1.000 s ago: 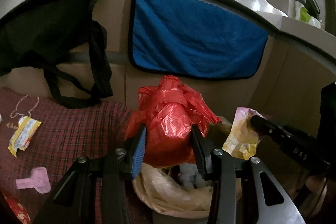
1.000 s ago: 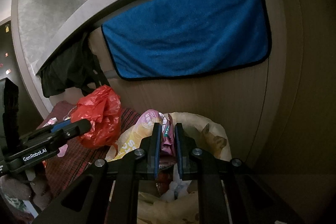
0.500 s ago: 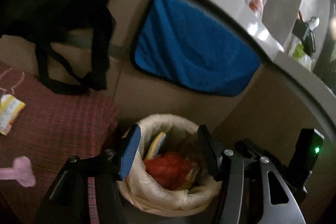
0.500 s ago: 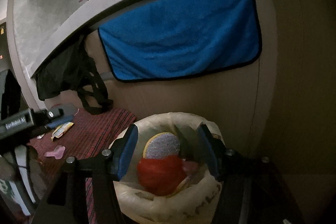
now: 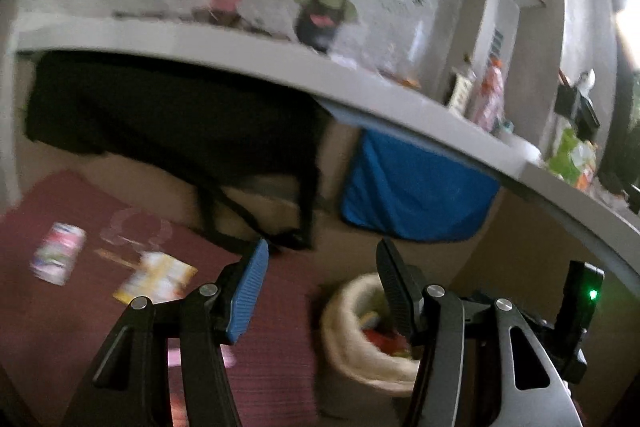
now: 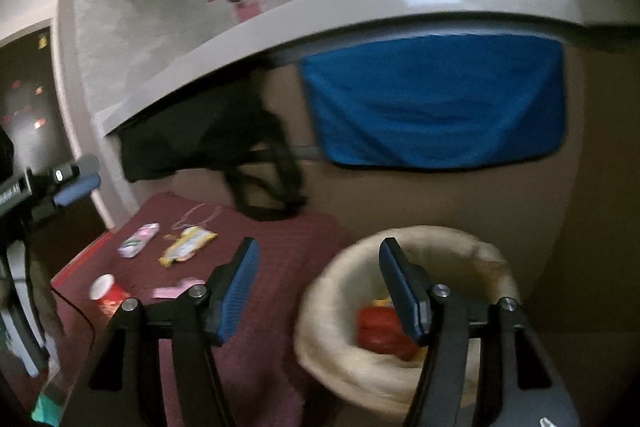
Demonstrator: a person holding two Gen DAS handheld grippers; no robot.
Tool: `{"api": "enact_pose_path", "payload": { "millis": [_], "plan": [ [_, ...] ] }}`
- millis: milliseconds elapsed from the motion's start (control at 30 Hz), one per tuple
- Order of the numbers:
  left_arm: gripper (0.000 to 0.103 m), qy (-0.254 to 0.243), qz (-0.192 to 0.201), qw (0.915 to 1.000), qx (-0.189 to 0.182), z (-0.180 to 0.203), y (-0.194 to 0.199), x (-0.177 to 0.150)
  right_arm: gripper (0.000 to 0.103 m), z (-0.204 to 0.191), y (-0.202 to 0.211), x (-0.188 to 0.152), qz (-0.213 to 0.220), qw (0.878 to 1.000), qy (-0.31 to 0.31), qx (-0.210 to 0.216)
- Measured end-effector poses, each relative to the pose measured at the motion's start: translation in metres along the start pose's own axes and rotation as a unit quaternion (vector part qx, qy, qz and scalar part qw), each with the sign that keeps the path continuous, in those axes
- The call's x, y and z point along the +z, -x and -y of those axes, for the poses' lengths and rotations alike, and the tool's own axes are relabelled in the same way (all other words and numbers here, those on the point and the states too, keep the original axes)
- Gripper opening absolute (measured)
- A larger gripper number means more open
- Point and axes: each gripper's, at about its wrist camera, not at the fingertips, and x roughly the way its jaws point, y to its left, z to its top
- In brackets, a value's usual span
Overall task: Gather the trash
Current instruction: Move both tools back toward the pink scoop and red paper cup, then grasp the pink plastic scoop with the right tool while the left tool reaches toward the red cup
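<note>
The lined trash bin stands beside a low surface under a maroon cloth; it also shows in the left wrist view. A red plastic bag lies inside it. My right gripper is open and empty above the bin's left rim. My left gripper is open and empty, higher up and left of the bin. On the cloth lie a yellow wrapper, a pink and white packet, a red cup and a pink piece.
A blue towel and a black bag hang from the counter edge against the wooden panel behind. The left gripper's body shows at the left in the right wrist view.
Both grippers opened and dropped the red bag and the wrapper into the bin, then pulled up and swung left. The cloth with its litter has come into view.
</note>
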Motion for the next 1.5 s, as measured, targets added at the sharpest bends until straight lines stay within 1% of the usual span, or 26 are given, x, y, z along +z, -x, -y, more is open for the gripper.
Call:
{"api": "enact_pose_path", "payload": {
  "millis": [33,133,233,367,500,600,667,767,867,1000,1067,1133,1200,1233,1267,1300,1400,1500],
  "plan": [
    [0.057,0.0,0.009,0.9999,0.011,-0.01,0.012,0.006,0.06,-0.009,-0.001,0.001,-0.001,1.0,0.005,0.007],
    [0.057,-0.001,0.034,0.9981,0.051,-0.043,0.049,0.02,0.06,-0.046,-0.015,0.003,-0.012,0.999,0.023,0.046],
    [0.057,0.003,0.054,0.994,0.095,-0.08,0.085,0.03,0.06,-0.084,-0.037,0.001,-0.028,0.996,0.045,0.075],
    [0.057,0.025,0.059,0.9903,0.124,-0.121,0.115,0.031,0.06,-0.134,-0.074,-0.01,-0.057,0.989,0.076,0.11],
    [0.057,0.041,0.06,0.987,0.143,-0.153,0.128,0.02,0.06,-0.167,-0.115,-0.031,-0.104,0.983,0.105,0.112],
    [0.057,0.057,0.049,0.9874,0.14,-0.174,0.121,0.005,0.059,-0.175,-0.144,-0.047,-0.148,0.978,0.09,0.117],
    [0.057,0.066,0.034,0.988,0.135,-0.187,0.11,-0.006,0.059,-0.176,-0.162,-0.056,-0.169,0.976,0.08,0.109],
    [0.057,0.077,0.014,0.9886,0.128,-0.201,0.093,-0.022,0.058,-0.177,-0.182,-0.065,-0.191,0.974,0.079,0.098],
    [0.057,0.082,0.001,0.9889,0.124,-0.212,0.081,-0.033,0.057,-0.178,-0.194,-0.072,-0.206,0.971,0.085,0.089],
    [0.057,0.085,-0.01,0.9888,0.123,-0.22,0.068,-0.042,0.054,-0.18,-0.203,-0.075,-0.215,0.969,0.099,0.076],
    [0.057,0.086,-0.015,0.989,0.119,-0.224,0.062,-0.045,0.05,-0.181,-0.208,-0.077,-0.225,0.966,0.101,0.079],
    [0.057,0.089,-0.022,0.9898,0.11,-0.225,0.054,-0.048,0.048,-0.182,-0.209,-0.076,-0.224,0.965,0.104,0.084],
    [0.057,0.093,-0.028,0.9907,0.096,-0.227,0.045,-0.049,0.04,-0.181,-0.207,-0.076,-0.222,0.965,0.108,0.087],
    [0.057,0.096,-0.032,0.991,0.088,-0.229,0.039,-0.051,0.038,-0.179,-0.206,-0.076,-0.222,0.965,0.105,0.09],
    [0.057,0.099,-0.035,0.9909,0.085,-0.23,0.034,-0.051,0.03,-0.176,-0.204,-0.075,-0.221,0.966,0.101,0.092],
    [0.057,0.103,-0.04,0.9905,0.082,-0.232,0.029,-0.053,0.028,-0.172,-0.201,-0.074,-0.218,0.967,0.092,0.095],
    [0.057,0.111,-0.056,0.9892,0.078,-0.234,0.016,-0.057,0.028,-0.164,-0.191,-0.07,-0.209,0.97,0.081,0.095],
    [0.057,0.109,-0.069,0.9881,0.084,-0.234,0.005,-0.062,0.028,-0.157,-0.183,-0.069,-0.206,0.971,0.079,0.092]
  ]
}}
